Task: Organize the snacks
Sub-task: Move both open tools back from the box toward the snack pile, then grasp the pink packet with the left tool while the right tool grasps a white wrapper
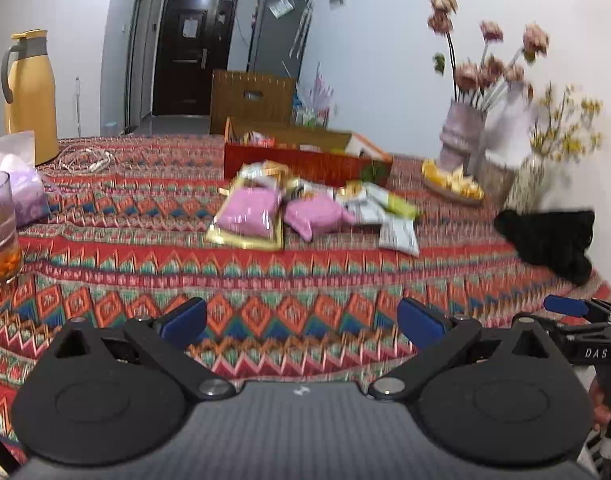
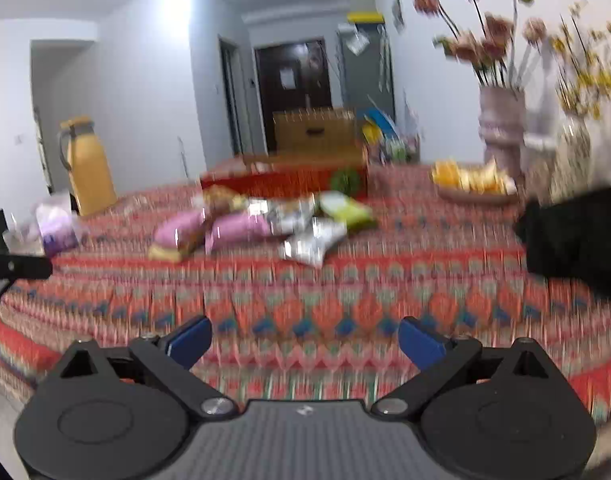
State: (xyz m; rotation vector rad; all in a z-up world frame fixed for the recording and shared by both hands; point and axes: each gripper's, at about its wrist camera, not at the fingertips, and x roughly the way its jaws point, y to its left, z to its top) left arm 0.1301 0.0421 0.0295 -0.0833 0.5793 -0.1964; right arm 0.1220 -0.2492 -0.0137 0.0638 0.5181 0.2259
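Both low, table-edge — shared snack pile [image 1: 305, 204]

Tablecloth [image 1: 145, 280]: red, orange, teal and blue zigzag-and-diamond bands. Two snack bags [image 1: 247, 214] [image 1: 315, 216] pink; one snack packet [image 1: 399, 234] silver-white with print, another [image 1: 403, 206] yellow-green. Tray [image 1: 245, 242] under the left pink bag gold. Box [image 1: 305, 162] red outside. Thermos jug [image 1: 31, 92] mustard yellow, grey collar and handle. Vase [image 1: 461, 136] pale mauve, its flowers [image 1: 493, 60] dusty pink. Cloth [image 1: 553, 240] black. Left gripper [image 1: 301, 322] black, blue finger pads [image 1: 185, 320]; right gripper [image 2: 305, 338] the same.
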